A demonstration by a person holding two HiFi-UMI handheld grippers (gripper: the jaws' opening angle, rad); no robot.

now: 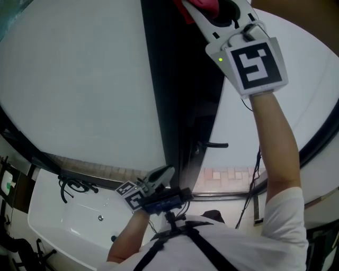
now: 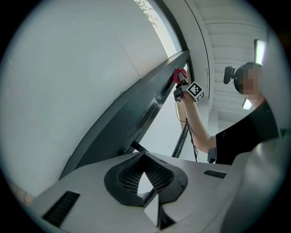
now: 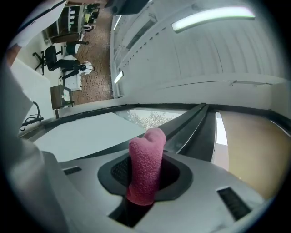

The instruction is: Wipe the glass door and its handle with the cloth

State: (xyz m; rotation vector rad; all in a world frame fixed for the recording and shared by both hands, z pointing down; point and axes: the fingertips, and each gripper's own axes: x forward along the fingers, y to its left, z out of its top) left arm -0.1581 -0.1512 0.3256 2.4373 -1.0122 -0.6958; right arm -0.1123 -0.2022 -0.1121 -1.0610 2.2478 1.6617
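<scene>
Right gripper view, cloth [image 3: 146, 166] clamped, pointing forward

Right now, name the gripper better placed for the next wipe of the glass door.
Right. The right gripper holds the pink cloth high by the door edge; the left gripper is shut, empty, low.

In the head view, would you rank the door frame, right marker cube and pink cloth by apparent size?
1. door frame
2. right marker cube, though it is nearer the camera
3. pink cloth, partly cut off at the picture's edge
</scene>
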